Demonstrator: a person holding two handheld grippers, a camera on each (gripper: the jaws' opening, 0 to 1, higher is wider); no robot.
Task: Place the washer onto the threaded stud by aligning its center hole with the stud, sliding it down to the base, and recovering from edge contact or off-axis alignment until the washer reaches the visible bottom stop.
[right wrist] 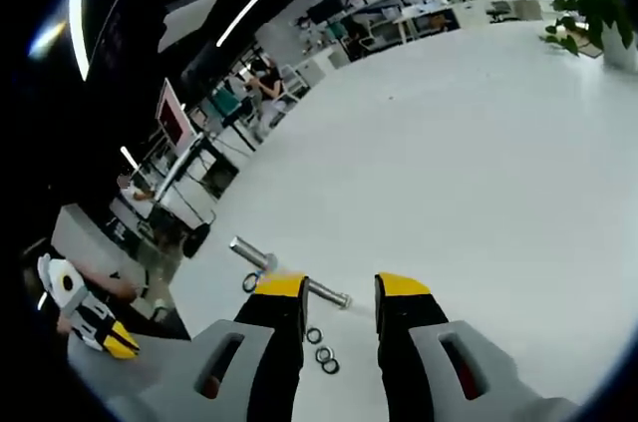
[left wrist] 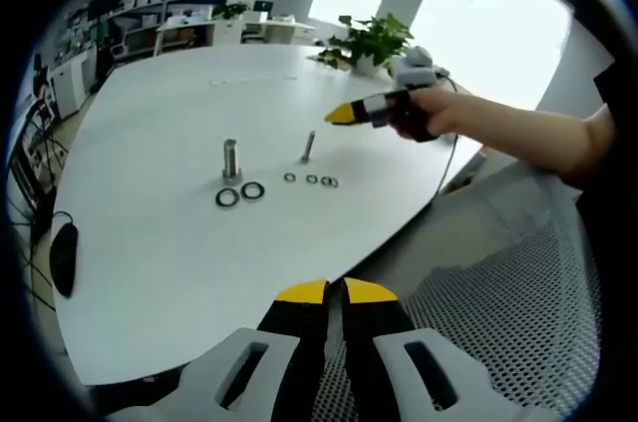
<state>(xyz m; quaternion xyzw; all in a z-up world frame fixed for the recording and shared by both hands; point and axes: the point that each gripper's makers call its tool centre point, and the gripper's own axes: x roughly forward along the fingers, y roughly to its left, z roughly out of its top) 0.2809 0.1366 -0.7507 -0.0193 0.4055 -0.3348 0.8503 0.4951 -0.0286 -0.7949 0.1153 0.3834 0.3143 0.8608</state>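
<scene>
Both grippers held above the white surface (left wrist: 179, 272), nothing grasped.
Left gripper (left wrist: 334, 290) fingers clenched together; right gripper (right wrist: 342, 287) fingers released, parted. Small washers (left wrist: 311, 180) lie in a row just beside the thin threaded stud (left wrist: 308, 146); two larger rings (left wrist: 239, 194) sit by the thick bolt (left wrist: 230, 159).

Own left gripper (left wrist: 327, 291) at 6 o'clock, jaws nearly shut, empty. White table (left wrist: 169, 252) w/ two studs (left wrist: 231, 160) centre, washers (left wrist: 252, 190) alongside. Right gripper (left wrist: 341, 115) at 1 o'clock, held by hand (left wrist: 449, 113), above table. Potted plant (left wrist: 374, 41) behind.
</scene>
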